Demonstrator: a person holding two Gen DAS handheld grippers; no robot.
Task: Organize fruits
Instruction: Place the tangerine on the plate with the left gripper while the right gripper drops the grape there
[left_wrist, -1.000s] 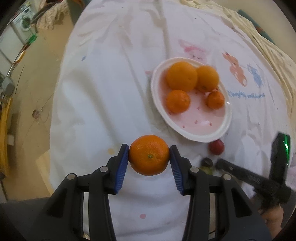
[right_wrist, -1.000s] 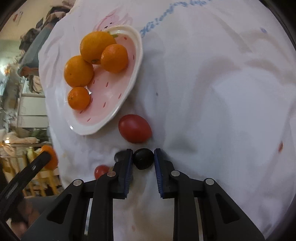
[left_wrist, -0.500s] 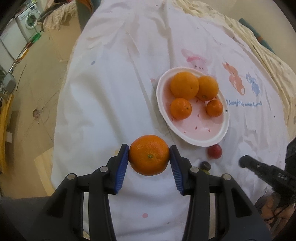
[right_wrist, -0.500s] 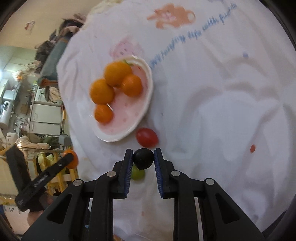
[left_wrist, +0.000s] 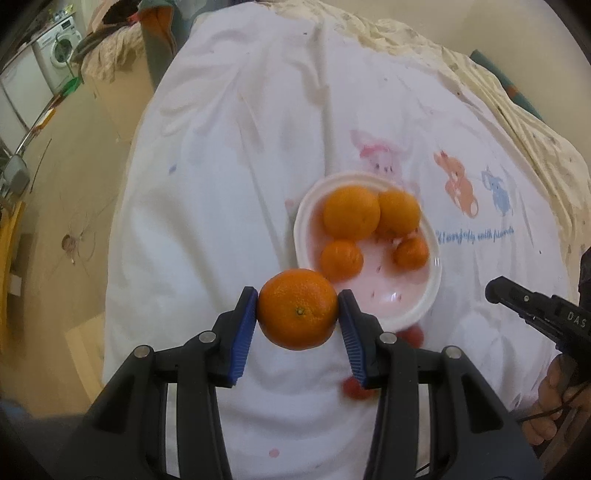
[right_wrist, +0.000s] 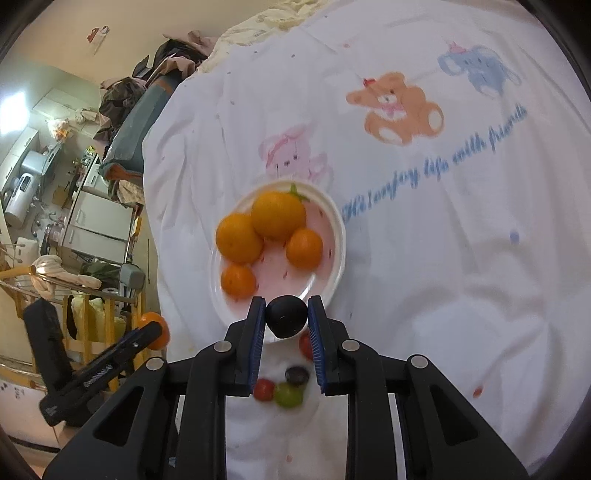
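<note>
Left wrist view: your left tongs (left_wrist: 298, 314) are clamped on an orange (left_wrist: 297, 308), held in the air over the white cloth (left_wrist: 207, 206) just in front of the plate (left_wrist: 424, 310). Four more oranges (left_wrist: 351, 216) lie together on that plate. In the right wrist view, your right tongs (right_wrist: 287, 320) pinch a small dark fruit (right_wrist: 287, 320) above the plate's near rim, with red, dark and green grapes (right_wrist: 288, 394) loose on the cloth below.

The white cloth (right_wrist: 461, 258) reads "life with friends".
</note>
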